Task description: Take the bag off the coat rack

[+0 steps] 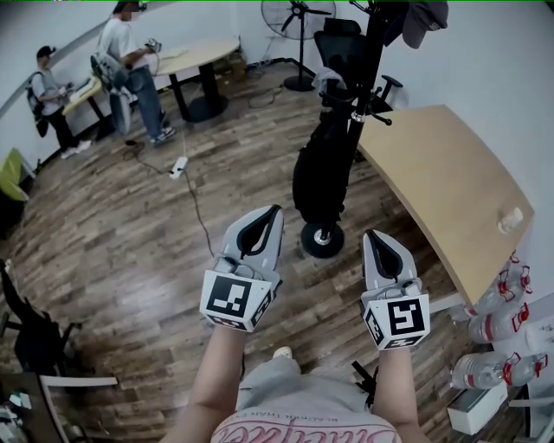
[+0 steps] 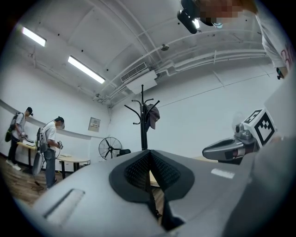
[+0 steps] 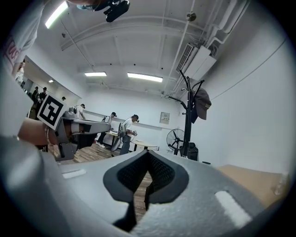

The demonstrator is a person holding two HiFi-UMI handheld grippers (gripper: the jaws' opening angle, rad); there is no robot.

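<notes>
A black bag (image 1: 320, 177) hangs low on the black coat rack (image 1: 368, 60), whose round base (image 1: 322, 240) stands on the wood floor. My left gripper (image 1: 275, 210) is shut and empty, its tip just left of the base. My right gripper (image 1: 370, 235) is shut too, a little right of the base, holding nothing. In the left gripper view the rack (image 2: 142, 118) rises beyond the closed jaws with a grey cap (image 2: 151, 115) on a hook. The right gripper view shows the rack (image 3: 187, 115) to the right of the closed jaws.
A curved wooden table (image 1: 450, 190) stands right of the rack. Water bottles (image 1: 498, 333) lie at the lower right. A black office chair (image 1: 342, 48) and a floor fan (image 1: 299, 26) stand behind the rack. Two people (image 1: 130, 69) work at a far table (image 1: 199, 56). A cable (image 1: 195, 203) crosses the floor.
</notes>
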